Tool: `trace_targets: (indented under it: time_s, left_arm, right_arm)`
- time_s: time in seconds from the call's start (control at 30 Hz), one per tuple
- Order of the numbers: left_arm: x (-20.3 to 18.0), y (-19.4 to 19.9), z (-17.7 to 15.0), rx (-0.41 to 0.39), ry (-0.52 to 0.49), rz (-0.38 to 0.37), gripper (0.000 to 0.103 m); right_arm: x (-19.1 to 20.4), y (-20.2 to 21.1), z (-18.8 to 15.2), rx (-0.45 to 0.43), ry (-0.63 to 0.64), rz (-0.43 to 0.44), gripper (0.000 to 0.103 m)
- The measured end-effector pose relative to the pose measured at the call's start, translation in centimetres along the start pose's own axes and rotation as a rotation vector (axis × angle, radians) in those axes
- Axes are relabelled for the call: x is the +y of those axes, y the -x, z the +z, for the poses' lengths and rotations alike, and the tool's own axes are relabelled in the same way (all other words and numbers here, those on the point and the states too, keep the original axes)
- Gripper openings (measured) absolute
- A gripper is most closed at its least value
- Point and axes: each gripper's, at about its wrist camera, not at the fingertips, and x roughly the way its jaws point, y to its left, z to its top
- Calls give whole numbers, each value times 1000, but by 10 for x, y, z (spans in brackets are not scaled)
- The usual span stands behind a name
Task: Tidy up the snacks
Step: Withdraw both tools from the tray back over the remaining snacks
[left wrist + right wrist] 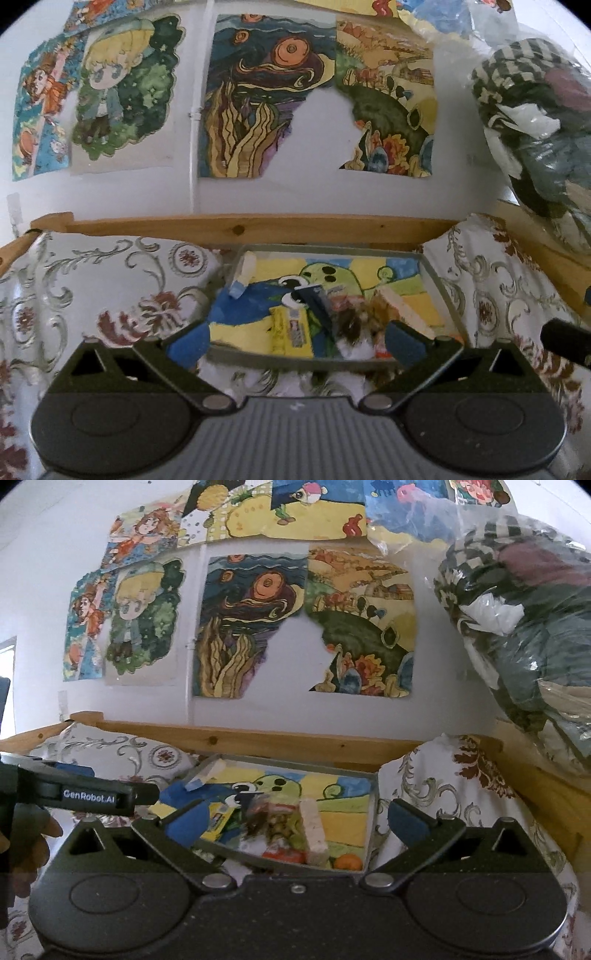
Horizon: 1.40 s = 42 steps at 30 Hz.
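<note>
Left gripper (295, 341): jaws spread wide, blue pads (188, 345) apart with nothing between them; held low before the near edge of the tray.
Right gripper (295, 821): jaws likewise spread, empty; also just short of the tray's near rim, left gripper's black finger (107, 795) crossing in at the left with a hand (31, 843) behind it.
Tray (441, 291): shallow, grey-rimmed, lying on the floral cloth (110, 280) against a wooden rail (240, 227); floor lined with a painted picture of a green spotted creature.
Snacks: all inside the tray – none gripped.
Yellow packet (290, 330): flat near the tray's front edge, left of the middle.
Dark wrapper (314, 299): propped at a slant just behind the yellow packet.
Clear bag of mixed bits (273, 823): middle front, blurred; contents not readable.
Pale bar (314, 830): lying lengthways just right of the clear bag, touching it.
White-and-blue stick (243, 275): leaning in the far left corner, well apart from the others.
Orange round piece (349, 862): front right corner, beside the bar's near end.
Wall (321, 140): white, papered with coloured drawings – one torn at its lower corner.
Plastic-wrapped bundle (524, 627): piled at the right, above the cloth.
</note>
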Motion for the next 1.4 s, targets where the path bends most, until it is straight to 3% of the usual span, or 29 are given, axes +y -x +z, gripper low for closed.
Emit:
trace_targets:
  time_s: [0.43,0.7,1.13,1.4]
  left_arm:
    - [17,53,-50,20,-18,44,103]
    - [20,73,-85,59,-38,60,103]
    - [27,78,-135,208,2,57,103]
    - [29,76,-140,226,37,62,103]
  right_arm:
    - [25,52,-38,29,23,10,102]
    - [35,69,-71,107,27,4,102]
    - [41,65,-111,262,-6,26,102]
    - [40,57,-120,311,-32,29,102]
